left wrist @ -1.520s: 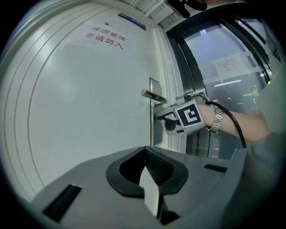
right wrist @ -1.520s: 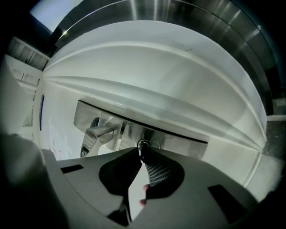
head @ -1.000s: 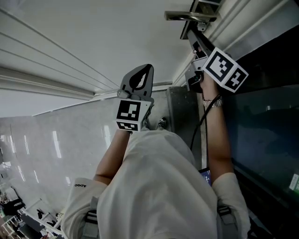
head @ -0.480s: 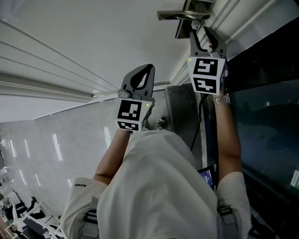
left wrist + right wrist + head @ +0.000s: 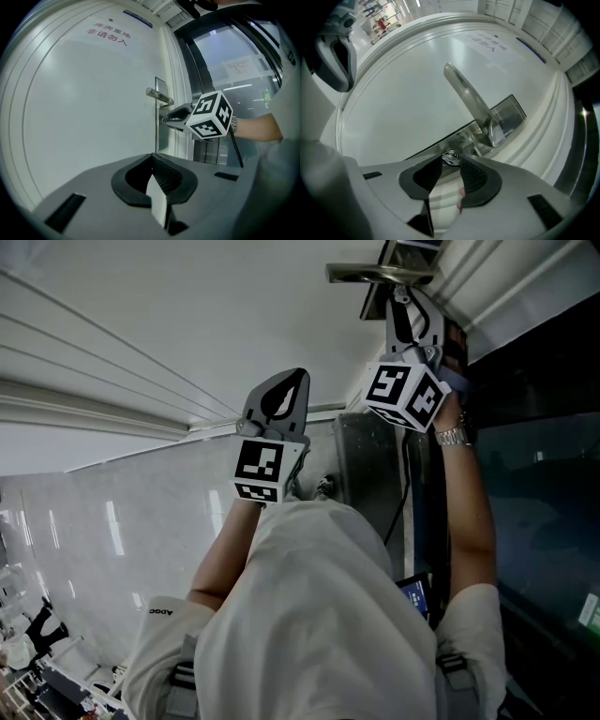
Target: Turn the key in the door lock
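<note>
The key (image 5: 451,158) sticks out of the lock in the steel plate (image 5: 508,115), just below the lever handle (image 5: 468,101) of the white door (image 5: 89,108). My right gripper (image 5: 452,161) is shut on the key's head, one pad on each side. In the head view the right gripper (image 5: 405,298) reaches up to the plate under the handle (image 5: 375,274). My left gripper (image 5: 298,374) hangs in front of the door, away from the lock, shut and holding nothing. From the left gripper view the right gripper (image 5: 168,117) shows at the door's edge under the handle (image 5: 158,96).
Dark glass panels (image 5: 544,474) in a frame stand to the right of the door. A black cable (image 5: 403,493) hangs along my right forearm. Red lettering (image 5: 108,36) is printed high on the door. A pale polished floor (image 5: 94,521) lies below.
The right gripper has rolled about its own axis at the lock, its marker cube turning round to a new face. The left gripper has stayed where it was.
</note>
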